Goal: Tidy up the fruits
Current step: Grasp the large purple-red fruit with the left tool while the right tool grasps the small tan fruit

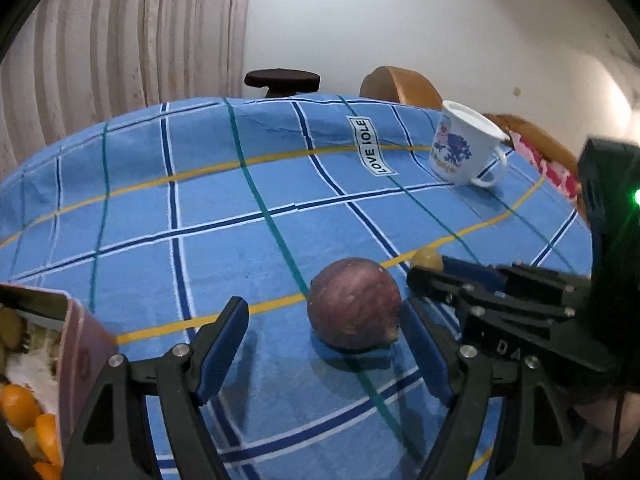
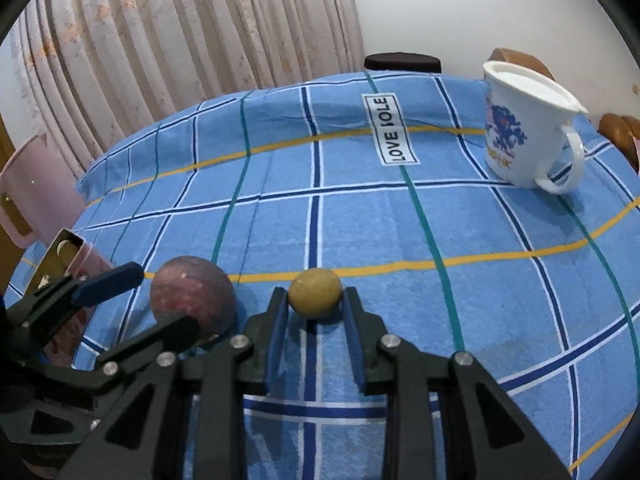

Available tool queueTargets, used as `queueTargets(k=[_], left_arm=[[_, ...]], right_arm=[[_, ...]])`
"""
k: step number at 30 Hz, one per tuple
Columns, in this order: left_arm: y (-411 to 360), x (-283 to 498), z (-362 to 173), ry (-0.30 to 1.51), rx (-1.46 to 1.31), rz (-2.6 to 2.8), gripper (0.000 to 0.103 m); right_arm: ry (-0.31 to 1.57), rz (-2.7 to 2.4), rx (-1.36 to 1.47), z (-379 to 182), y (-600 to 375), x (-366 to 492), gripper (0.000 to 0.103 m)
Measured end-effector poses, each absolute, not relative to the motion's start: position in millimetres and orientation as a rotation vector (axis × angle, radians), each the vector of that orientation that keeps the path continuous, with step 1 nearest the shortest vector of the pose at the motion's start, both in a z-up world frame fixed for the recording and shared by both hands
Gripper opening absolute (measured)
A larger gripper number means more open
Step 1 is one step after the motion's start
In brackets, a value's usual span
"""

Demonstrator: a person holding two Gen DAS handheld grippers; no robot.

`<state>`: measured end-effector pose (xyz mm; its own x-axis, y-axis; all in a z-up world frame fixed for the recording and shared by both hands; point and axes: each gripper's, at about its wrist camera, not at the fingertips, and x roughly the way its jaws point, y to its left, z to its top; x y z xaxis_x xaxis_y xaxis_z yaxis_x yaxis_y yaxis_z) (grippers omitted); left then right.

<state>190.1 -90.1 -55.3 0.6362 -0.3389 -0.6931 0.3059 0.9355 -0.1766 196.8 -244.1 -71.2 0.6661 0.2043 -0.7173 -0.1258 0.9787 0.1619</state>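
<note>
1. Left wrist view: your left gripper point(image 1: 324, 340) stands wide open over the blue checked tablecloth point(image 1: 200, 208). The dark red fruit point(image 1: 354, 303) lies on the cloth between the fingers, close against the right-hand pad with a clear gap to the left-hand one; nothing is gripped.
2. Just outside the right finger your right gripper point(image 1: 430, 268) crosses in from the side, with the small yellow fruit point(image 1: 427, 258) at its tips.
3. Outside the left finger stands a pink box point(image 1: 76, 344) with orange pieces point(image 1: 20, 404) and other fruit inside.
4. Far beyond the fingertips, to the right, a white printed mug point(image 1: 464, 148) sits on the cloth, well apart from both fruits.
5. Right wrist view: your right gripper point(image 2: 315, 300) is closed down narrow, both pads touching the small yellow fruit point(image 2: 315, 293), which rests on the cloth.
6. Just left of the left finger lies the dark red fruit point(image 2: 192, 296), with your left gripper point(image 2: 136, 300) reaching around it, one finger behind and one in front.
7. Further left are the pink box point(image 2: 80, 256) and a pink container point(image 2: 28, 192); the mug point(image 2: 524, 128) stands far ahead to the right.
</note>
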Motion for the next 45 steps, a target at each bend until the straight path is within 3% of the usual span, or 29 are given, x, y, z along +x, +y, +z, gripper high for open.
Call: queueTargets(k=[2,6,45], left_arm=[[-91.3,191.3,-56.7,0.808,-0.048,-0.389,0.077],[-99.5,185.3,-54.9,0.795,-0.032,-0.457,0.051],[-64.6,144.3,-32.6,0.584,-0.037,-0.224,0.049]], right_arm=[[0.815,0.174,0.110,-71.0,-246.6,196.3,0.031],[0.785,0.153,0.113,-67.3,-248.9,191.7,0.031],[0.560,0.204,-0.010,-40.5,-229.0,155.4,0.031]])
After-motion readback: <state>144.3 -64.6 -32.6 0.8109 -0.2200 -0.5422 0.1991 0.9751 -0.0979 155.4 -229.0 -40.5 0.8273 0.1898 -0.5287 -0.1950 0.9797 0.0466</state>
